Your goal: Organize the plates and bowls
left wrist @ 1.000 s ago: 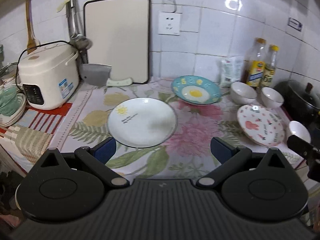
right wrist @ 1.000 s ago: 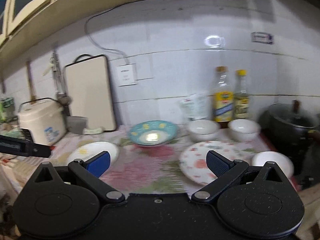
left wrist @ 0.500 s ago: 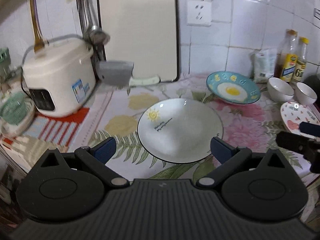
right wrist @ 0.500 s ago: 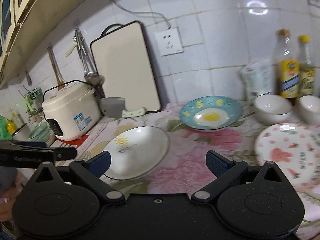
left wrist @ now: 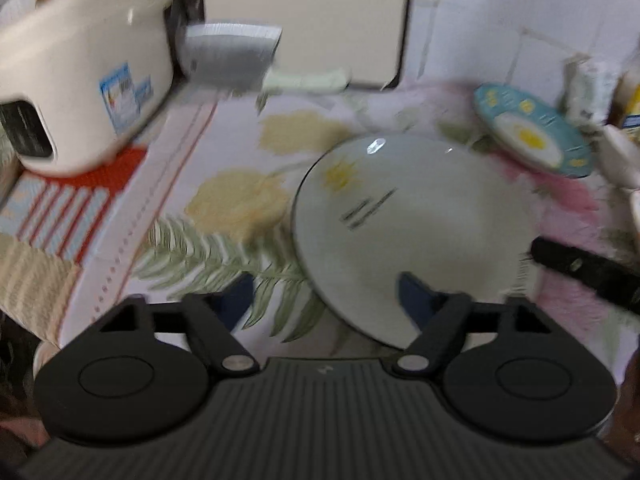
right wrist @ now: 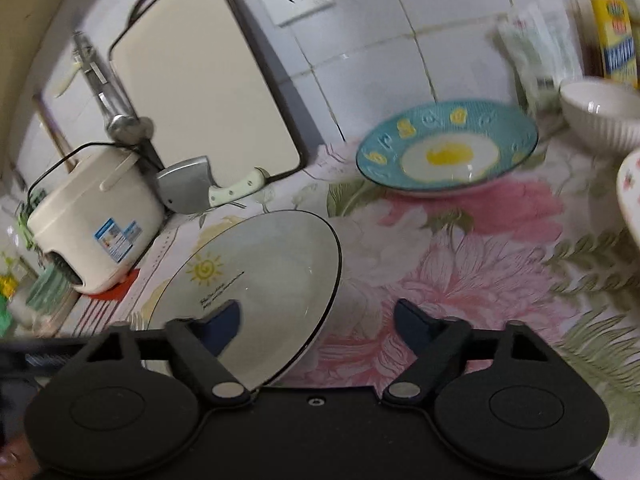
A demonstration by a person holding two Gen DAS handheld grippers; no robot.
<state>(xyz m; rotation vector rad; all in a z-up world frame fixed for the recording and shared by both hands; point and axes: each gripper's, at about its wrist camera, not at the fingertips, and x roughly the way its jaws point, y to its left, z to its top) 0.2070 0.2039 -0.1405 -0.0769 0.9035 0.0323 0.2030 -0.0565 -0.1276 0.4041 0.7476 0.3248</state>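
Left wrist view
- Left gripper [left wrist: 324, 296]: jaws apart and just been closing; nothing pressed between the pads; the near rim of the white plate lies in the gap.
- White plate [left wrist: 412, 232]: sun motif, dark rim; flat on the floral counter cloth [left wrist: 236, 200], toward the near edge.
- Blue plate [left wrist: 532, 132]: fried-egg pattern; toward the back right of the counter, apart from the white plate.
- Rice cooker [left wrist: 84, 80]: back left corner.
- Cleaver [left wrist: 232, 60]: leans by the cutting board [left wrist: 312, 16] at the wall.
- Picture: blurred.

Right wrist view
- Right gripper [right wrist: 318, 322]: jaws apart and just been closing, grasping nothing; left finger over the white plate [right wrist: 260, 280], right finger over bare cloth.
- Blue plate [right wrist: 448, 148]: beyond the gripper, near the back wall.
- White bowl [right wrist: 600, 114]: ribbed; back right, just right of the blue plate.
- Pink-flowered plate [right wrist: 630, 196]: right edge, partly cut off.
- Oil bottle [right wrist: 612, 36]: against the wall behind the bowl.
- Rice cooker [right wrist: 92, 216], cleaver [right wrist: 188, 188], cutting board [right wrist: 200, 92]: back left.
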